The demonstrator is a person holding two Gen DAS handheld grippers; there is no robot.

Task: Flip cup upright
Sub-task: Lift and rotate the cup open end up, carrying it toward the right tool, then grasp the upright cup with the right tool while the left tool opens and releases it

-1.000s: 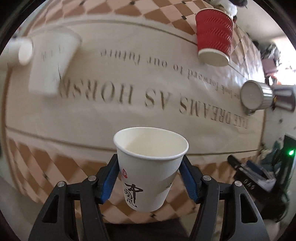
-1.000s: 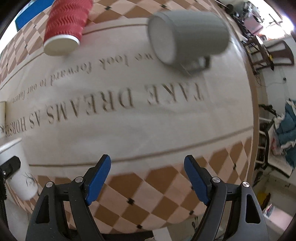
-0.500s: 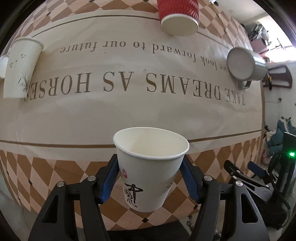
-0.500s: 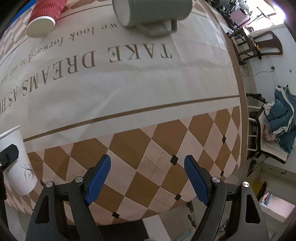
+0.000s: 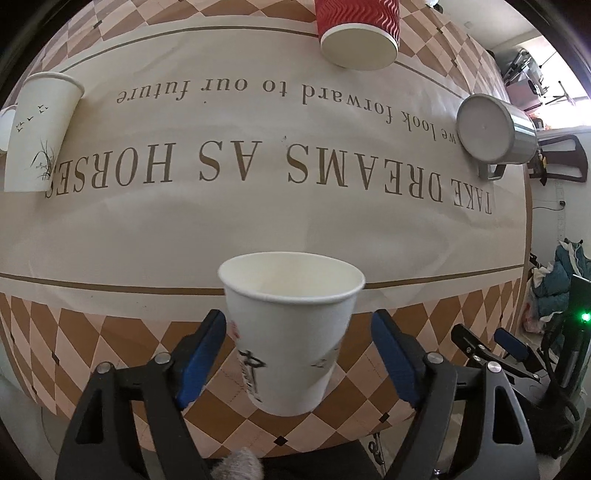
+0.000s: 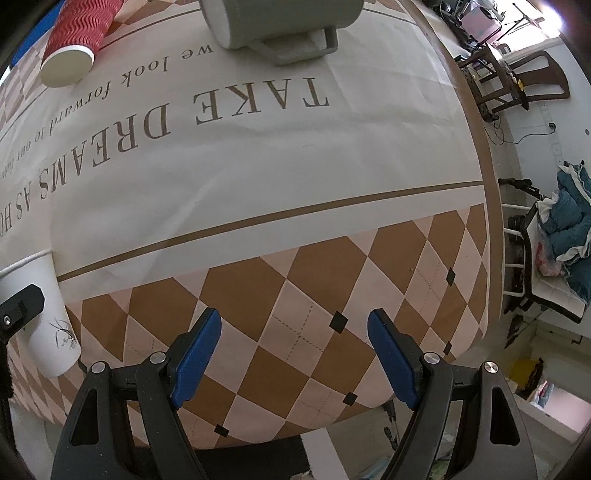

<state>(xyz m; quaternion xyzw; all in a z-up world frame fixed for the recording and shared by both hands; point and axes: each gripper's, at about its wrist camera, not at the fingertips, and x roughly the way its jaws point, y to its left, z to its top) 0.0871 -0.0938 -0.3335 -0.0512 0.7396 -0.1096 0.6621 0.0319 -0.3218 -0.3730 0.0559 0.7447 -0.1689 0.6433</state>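
Standing upright between open tool (image 5: 297,354): cup (image 5: 290,332)

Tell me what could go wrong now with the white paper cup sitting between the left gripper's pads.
1. The left gripper is open, with gaps on both sides of the paper cup. Pulling back crookedly could clip and tip it.
2. The cup stands on the checkered border near the table's front edge, so a nudge could send it off.
3. The red cup and grey mug lie on their sides and might roll.
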